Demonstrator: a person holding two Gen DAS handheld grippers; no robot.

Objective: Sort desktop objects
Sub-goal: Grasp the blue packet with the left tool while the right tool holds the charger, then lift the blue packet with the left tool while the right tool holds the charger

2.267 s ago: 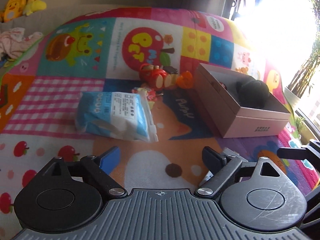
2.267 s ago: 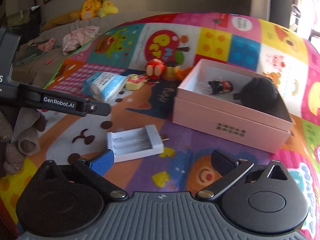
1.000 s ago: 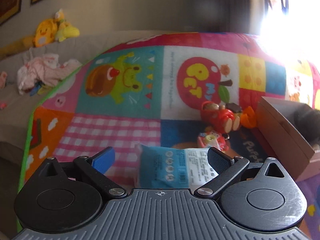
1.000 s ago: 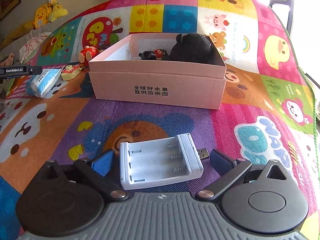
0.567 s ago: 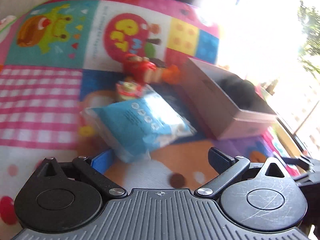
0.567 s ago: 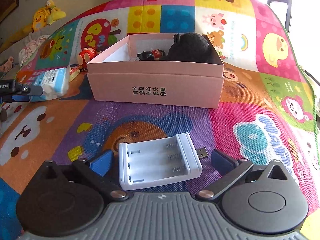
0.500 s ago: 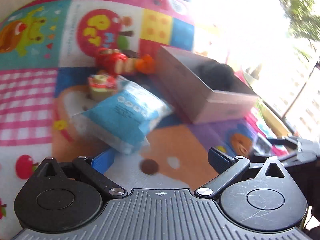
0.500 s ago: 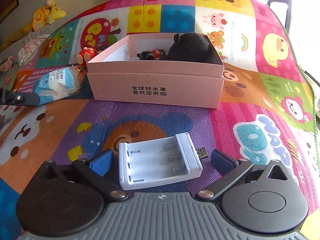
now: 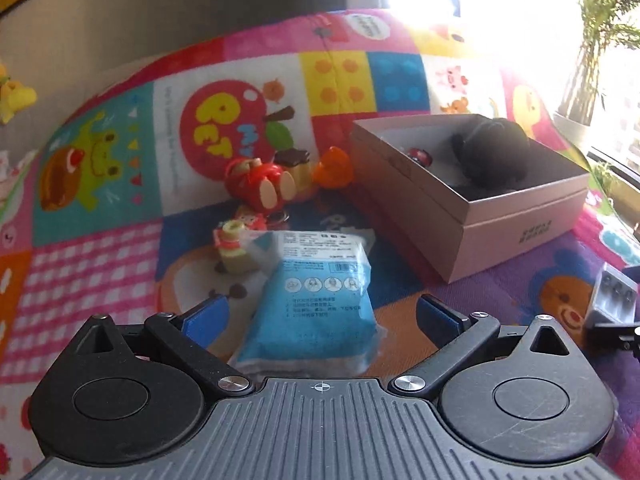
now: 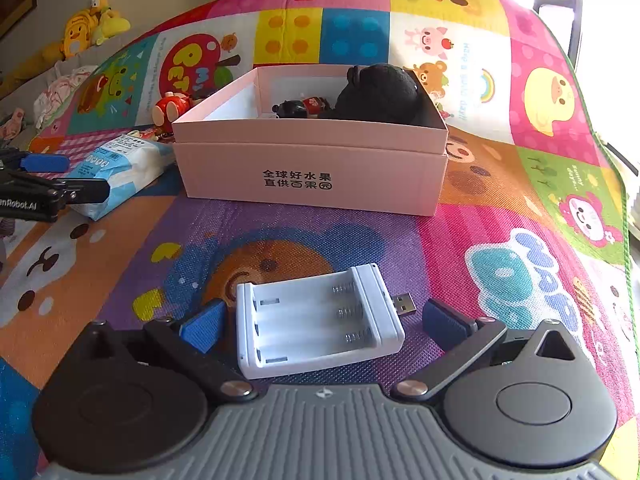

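Observation:
A blue-and-white tissue pack (image 9: 316, 300) lies on the colourful play mat between the wide-apart fingers of my open left gripper (image 9: 320, 316); neither pad touches it. The same tissue pack (image 10: 116, 168) shows at left in the right wrist view, with the left gripper (image 10: 60, 178) around its end. A white battery charger (image 10: 320, 320) with a USB plug lies between the fingers of my open right gripper (image 10: 320, 326), a gap on each side. The pink box (image 10: 312, 168) holds a black plush toy (image 10: 380, 94) and a small figurine (image 10: 300, 108).
Beside the pink box (image 9: 500, 232) lie a red toy figure (image 9: 260, 188), an orange toy (image 9: 334, 170) and a small yellow-red toy (image 9: 234, 248). Yellow plush toys (image 10: 86, 26) and clothes (image 10: 60, 92) sit past the mat's far left edge. A plant pot (image 9: 572, 120) stands at the bright window.
The left gripper swung round and now straddles the tissue pack lengthwise, pack centred between its fingers. The right gripper and the charger have barely moved.

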